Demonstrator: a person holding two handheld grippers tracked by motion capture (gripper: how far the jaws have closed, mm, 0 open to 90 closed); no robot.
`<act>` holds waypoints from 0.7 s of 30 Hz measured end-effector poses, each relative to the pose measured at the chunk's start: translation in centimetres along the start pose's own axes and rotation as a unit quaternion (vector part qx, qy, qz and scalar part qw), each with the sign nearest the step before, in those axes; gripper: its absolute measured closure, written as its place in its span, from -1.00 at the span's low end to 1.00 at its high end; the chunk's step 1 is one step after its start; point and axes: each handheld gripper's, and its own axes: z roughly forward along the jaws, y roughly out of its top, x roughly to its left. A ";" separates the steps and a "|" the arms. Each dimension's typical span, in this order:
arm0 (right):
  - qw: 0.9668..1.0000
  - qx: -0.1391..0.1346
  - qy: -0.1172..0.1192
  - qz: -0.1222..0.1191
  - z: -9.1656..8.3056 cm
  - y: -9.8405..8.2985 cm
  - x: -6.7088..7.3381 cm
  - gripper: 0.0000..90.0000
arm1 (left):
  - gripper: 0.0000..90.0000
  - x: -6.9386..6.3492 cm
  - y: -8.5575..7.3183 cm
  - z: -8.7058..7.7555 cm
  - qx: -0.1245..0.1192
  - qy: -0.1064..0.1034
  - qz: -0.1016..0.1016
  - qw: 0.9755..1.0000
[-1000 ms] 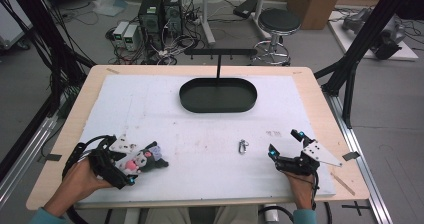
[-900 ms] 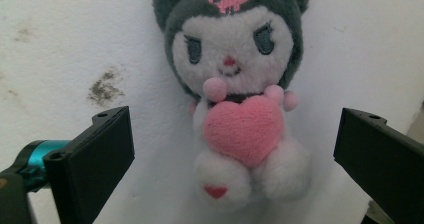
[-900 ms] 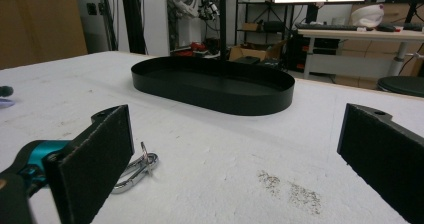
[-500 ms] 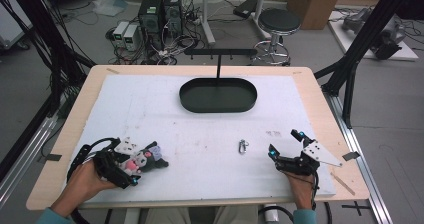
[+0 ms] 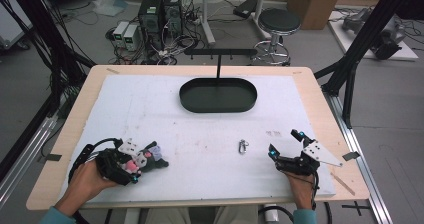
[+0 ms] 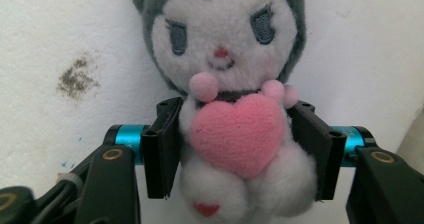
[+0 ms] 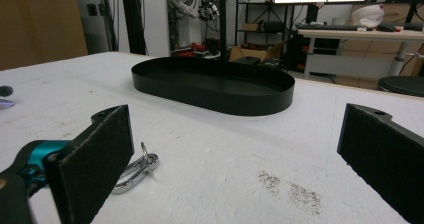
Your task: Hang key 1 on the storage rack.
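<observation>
- Plush toy (image 6: 235, 109): grey hood, white face, pink heart on its chest.
- It's lying flat at the table's (image 5: 165, 114) near-left corner, head pointing away from you.
- Your left gripper (image 6: 240, 149) has just been closing, pads now squeezing its body.

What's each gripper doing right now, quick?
Left gripper: jaws have just been closing, now shut on the plush toy.
Right gripper: open, holding nothing; metal clip beside it.

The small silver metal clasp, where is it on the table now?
In the high view the small silver metal clasp lies on the white table cover, right of centre, nearer the right gripper than the black oval tray.
</observation>
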 end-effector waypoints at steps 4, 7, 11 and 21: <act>1.000 0.000 0.000 0.002 0.0 0.0 0.0 -0.98 | 0.08 0.0 0.1 -0.1 0.003 0.003 -0.012 1.000; 1.000 0.000 0.000 0.003 0.0 0.0 0.0 -0.98 | 0.13 -0.1 0.1 -0.1 0.001 0.010 -0.012 1.000; 1.000 -0.001 0.000 -0.001 0.0 0.0 0.0 -0.98 | 0.15 -0.3 0.0 -0.2 -0.004 0.019 -0.015 1.000; 1.000 -0.001 0.001 0.000 0.0 0.0 0.0 -0.98 | 0.17 0.1 -0.2 -1.2 -0.049 0.028 -0.023 0.998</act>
